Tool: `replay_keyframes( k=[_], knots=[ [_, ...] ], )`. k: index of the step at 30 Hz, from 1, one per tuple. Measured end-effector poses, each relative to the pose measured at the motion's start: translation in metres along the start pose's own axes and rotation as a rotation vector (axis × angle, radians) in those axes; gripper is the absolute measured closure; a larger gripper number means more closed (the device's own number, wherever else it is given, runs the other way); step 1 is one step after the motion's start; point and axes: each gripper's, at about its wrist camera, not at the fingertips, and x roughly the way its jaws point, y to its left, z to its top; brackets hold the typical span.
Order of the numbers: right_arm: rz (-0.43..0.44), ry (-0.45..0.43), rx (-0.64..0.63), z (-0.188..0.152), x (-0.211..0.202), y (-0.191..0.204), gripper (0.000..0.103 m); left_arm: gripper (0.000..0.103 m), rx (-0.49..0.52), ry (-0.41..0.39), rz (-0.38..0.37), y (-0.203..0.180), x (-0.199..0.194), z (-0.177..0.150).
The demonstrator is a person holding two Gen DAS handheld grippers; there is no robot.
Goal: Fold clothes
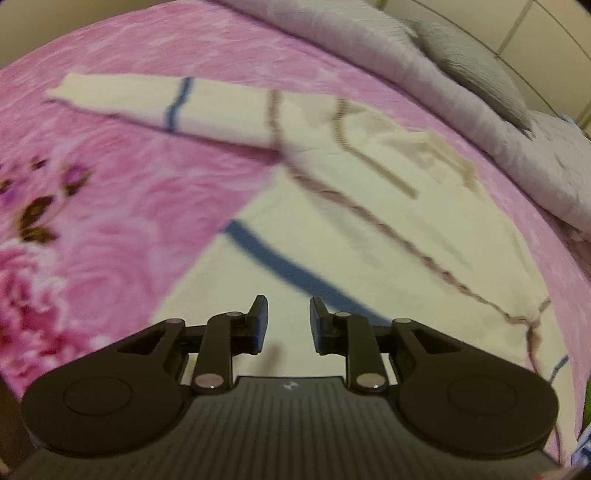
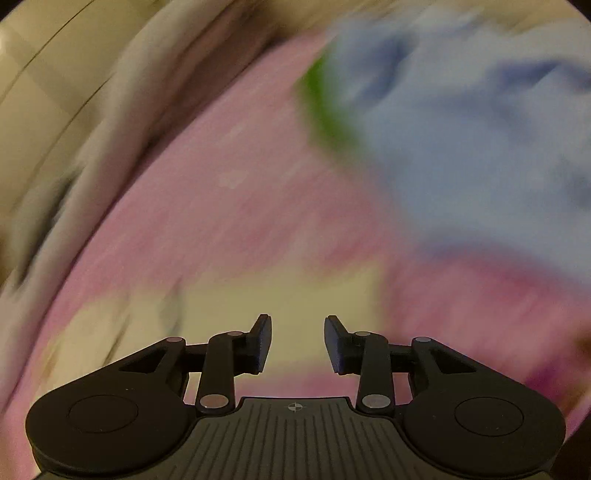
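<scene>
A cream garment [image 1: 369,221] with blue bands and brown seam lines lies flat on the pink floral bedspread [image 1: 122,192]. One sleeve [image 1: 162,99] stretches out to the upper left. My left gripper [image 1: 289,325] hovers open over the garment's near hem, nothing between its fingers. In the right wrist view everything is heavily blurred. My right gripper [image 2: 297,343] is open above a cream patch of the garment [image 2: 280,295] on the pink bedspread [image 2: 229,206].
A grey-lilac quilt [image 1: 424,74] and a grey pillow [image 1: 480,74] lie along the far side by the tiled wall [image 1: 535,29]. A pile of light-blue clothing [image 2: 461,129] with a green piece [image 2: 325,107] sits at the upper right of the right wrist view.
</scene>
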Motion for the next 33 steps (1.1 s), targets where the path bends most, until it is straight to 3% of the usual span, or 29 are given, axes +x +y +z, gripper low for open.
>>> replay_keyframes(
  k=[1,2,9,13,16,22,27,33],
  knots=[
    [0.01,0.033,-0.029,-0.018,0.001,0.008,0.048,0.082,-0.009,0.005,0.008,0.008,-0.003,0.0],
    [0.02,0.065,-0.058,-0.037,0.002,0.016,0.041,0.082,-0.012,0.008,0.011,0.013,-0.005,0.0],
    [0.076,0.267,-0.25,-0.155,0.007,0.067,0.039,0.081,-0.031,0.029,0.027,0.051,-0.017,-0.002],
    [0.075,0.2,-0.175,-0.136,-0.006,0.047,0.039,0.08,-0.021,0.063,-0.002,0.055,-0.006,-0.004],
    [0.153,0.244,-0.13,-0.133,-0.012,0.037,0.039,0.08,-0.015,0.078,-0.018,0.059,-0.002,-0.007],
    [0.269,0.384,-0.067,-0.191,0.0,0.063,0.039,0.077,-0.022,0.108,-0.04,0.091,-0.007,-0.011],
    [0.185,0.372,-0.115,-0.214,0.012,0.081,0.039,0.074,-0.098,0.155,-0.089,0.131,-0.009,-0.01],
    [0.125,0.309,0.113,-0.219,0.001,0.051,0.039,0.068,-0.162,0.268,-0.182,0.155,0.006,-0.024]
  ],
)
